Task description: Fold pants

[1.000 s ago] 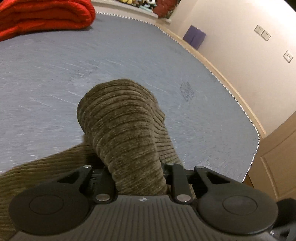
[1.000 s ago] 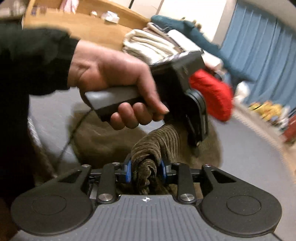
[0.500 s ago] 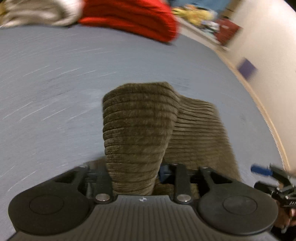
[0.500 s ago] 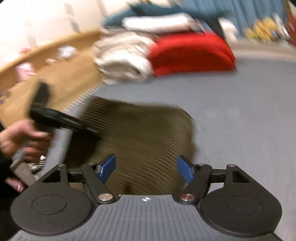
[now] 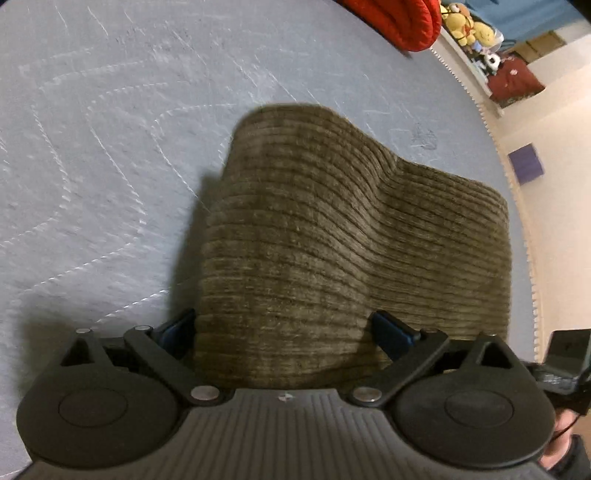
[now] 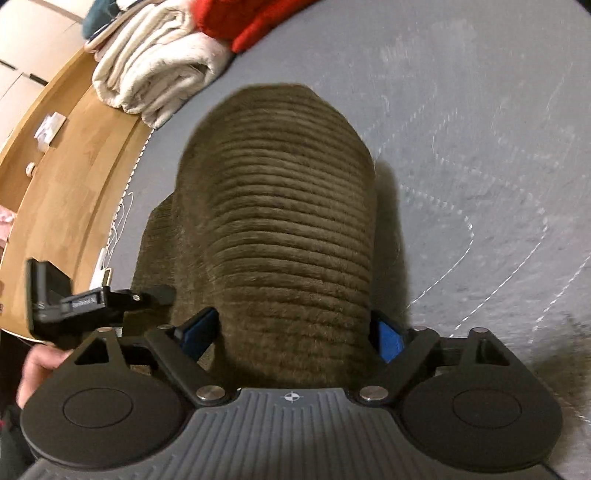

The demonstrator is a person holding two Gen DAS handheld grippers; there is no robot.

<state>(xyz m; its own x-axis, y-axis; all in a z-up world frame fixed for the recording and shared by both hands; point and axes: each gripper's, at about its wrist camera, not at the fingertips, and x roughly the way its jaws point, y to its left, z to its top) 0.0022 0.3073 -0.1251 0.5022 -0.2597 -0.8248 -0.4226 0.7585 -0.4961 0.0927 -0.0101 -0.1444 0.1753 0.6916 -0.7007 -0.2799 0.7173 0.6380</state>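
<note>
Grey quilted bed surface (image 5: 110,155), stitched in pale curved lines, fills both views. Left wrist view, left to right: bed surface; left gripper (image 5: 284,330) with its 2 blue-padded fingers (image 5: 177,326) spread wide, a raised fold of the olive corduroy pants (image 5: 332,236) lying between them without being pinched; red bedding (image 5: 402,22), plush toys (image 5: 469,29) and a purple box (image 5: 526,168) by the cream wall. Right wrist view, left to right: wooden ledge (image 6: 62,177); the other gripper's black body (image 6: 74,299) low beside the pants; folded white towels (image 6: 159,66); pants (image 6: 288,229) humped on the bed; right gripper (image 6: 291,332), fingers (image 6: 388,338) also wide apart, the hump sitting loose between them.
</note>
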